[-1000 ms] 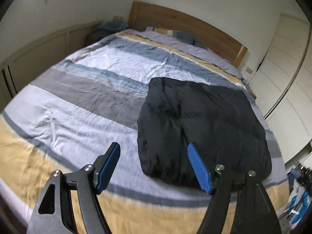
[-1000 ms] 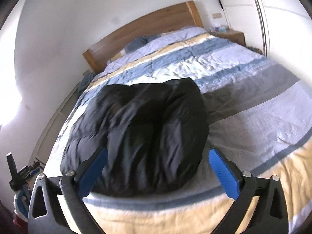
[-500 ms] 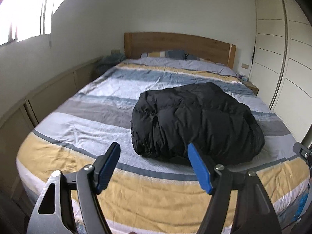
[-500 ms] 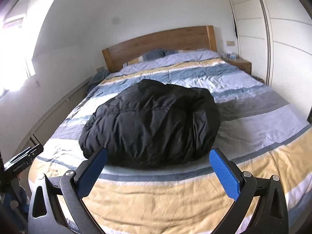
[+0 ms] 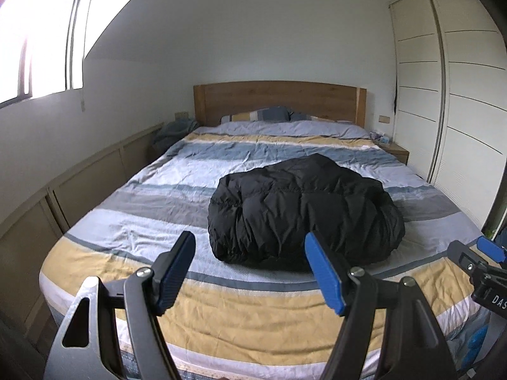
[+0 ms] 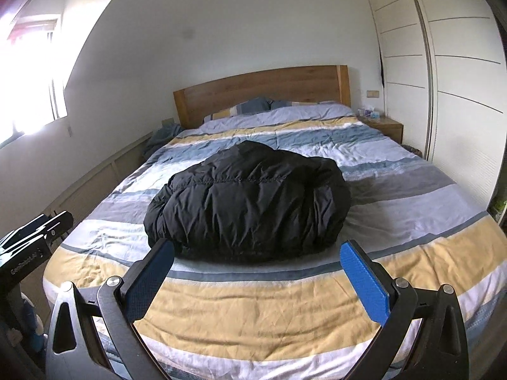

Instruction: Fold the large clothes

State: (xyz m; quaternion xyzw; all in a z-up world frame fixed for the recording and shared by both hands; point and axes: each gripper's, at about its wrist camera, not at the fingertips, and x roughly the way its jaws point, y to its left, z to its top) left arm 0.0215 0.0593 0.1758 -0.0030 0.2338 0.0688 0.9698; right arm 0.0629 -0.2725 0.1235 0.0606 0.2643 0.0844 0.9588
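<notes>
The black quilted puffer jacket [image 5: 304, 209] lies as a rounded, folded bundle on the striped bed [image 5: 221, 323], toward the foot edge and nearer the right side, wholly supported by the duvet. A second ago both cameras looked steeply down on it from close above; now both views sit back beyond the foot edge and level with the room, so the wooden headboard [image 5: 279, 99] and the white sliding wardrobe [image 5: 459, 95] show in full. The left gripper [image 5: 253, 272] has its blue-padded jaws spread wide and holds nothing; the right gripper [image 6: 263, 281] is likewise spread and empty, with the bundle lying past its tips and not touching them. The jacket's outline looks the same as before, compact with no sleeve trailing out. The pull-back with empty claws suggests the folding is done, or nearly so, and the person is stepping away from the bed.
</notes>
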